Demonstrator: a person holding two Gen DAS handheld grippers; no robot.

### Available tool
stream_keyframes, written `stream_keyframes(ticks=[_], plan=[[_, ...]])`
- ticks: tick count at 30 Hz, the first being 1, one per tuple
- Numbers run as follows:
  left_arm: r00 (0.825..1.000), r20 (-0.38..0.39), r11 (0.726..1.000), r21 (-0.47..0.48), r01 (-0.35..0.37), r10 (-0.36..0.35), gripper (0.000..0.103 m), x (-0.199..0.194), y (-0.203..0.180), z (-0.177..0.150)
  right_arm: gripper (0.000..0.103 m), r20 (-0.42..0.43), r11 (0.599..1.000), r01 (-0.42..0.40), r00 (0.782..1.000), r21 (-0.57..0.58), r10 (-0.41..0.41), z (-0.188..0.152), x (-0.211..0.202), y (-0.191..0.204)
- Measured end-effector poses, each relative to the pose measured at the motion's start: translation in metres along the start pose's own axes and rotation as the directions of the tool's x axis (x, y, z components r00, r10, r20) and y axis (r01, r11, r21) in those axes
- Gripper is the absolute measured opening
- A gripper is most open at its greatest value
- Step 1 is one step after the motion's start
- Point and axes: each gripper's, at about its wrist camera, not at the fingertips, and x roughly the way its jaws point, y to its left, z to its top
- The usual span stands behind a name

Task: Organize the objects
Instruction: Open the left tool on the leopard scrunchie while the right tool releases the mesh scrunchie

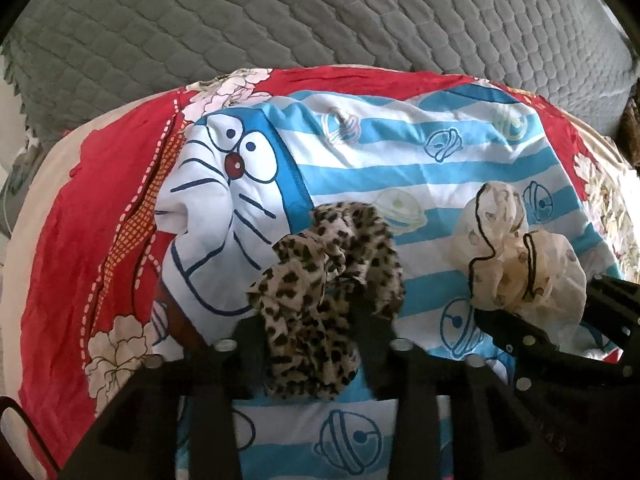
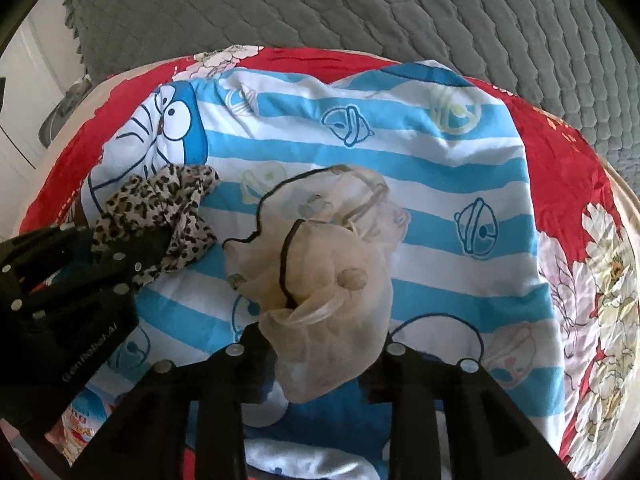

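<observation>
My left gripper [image 1: 316, 340] is shut on a leopard-print scrunchie [image 1: 328, 280] and holds it over a blue-and-white striped cartoon cloth [image 1: 380, 148]. The scrunchie also shows at the left of the right wrist view [image 2: 160, 208], with the left gripper's body below it [image 2: 72, 280]. My right gripper [image 2: 320, 340] is shut on a sheer cream scrunchie with black edging [image 2: 320, 256]. That scrunchie shows at the right of the left wrist view [image 1: 516, 256], with the right gripper beneath it [image 1: 560, 344].
The striped cloth lies on a red floral sheet [image 1: 100, 220] over a rounded surface. A grey quilted cover [image 1: 320, 16] rises behind it. A small printed packet [image 2: 80, 428] lies at the lower left in the right wrist view.
</observation>
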Motion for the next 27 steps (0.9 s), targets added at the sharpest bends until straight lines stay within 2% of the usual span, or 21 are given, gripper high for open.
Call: stream_keyframes(ticks=[1, 10, 17, 27], plan=[[1.000, -0.007, 1.000, 0.002, 0.001, -0.001, 0.052, 0.000, 0.000, -0.001, 0.035, -0.004, 1.000, 0.005, 1.000, -0.002, -0.005, -0.002, -0.001, 0.000], [0.998, -0.062, 1.000, 0.001, 0.029, -0.029, 0.066, -0.006, -0.002, -0.010, 0.049, -0.001, 1.000, 0.020, 1.000, -0.009, -0.020, -0.005, -0.013, -0.002], [0.999, -0.039, 0.999, 0.037, 0.039, -0.038, 0.068, -0.020, -0.006, -0.009, 0.053, 0.010, 1.000, 0.027, 1.000, -0.011, -0.027, -0.004, -0.025, -0.004], [0.999, -0.017, 0.999, 0.017, 0.034, -0.034, 0.069, -0.038, 0.002, -0.005, 0.064, 0.058, 1.000, 0.031, 0.998, 0.007, -0.031, 0.004, -0.048, -0.004]])
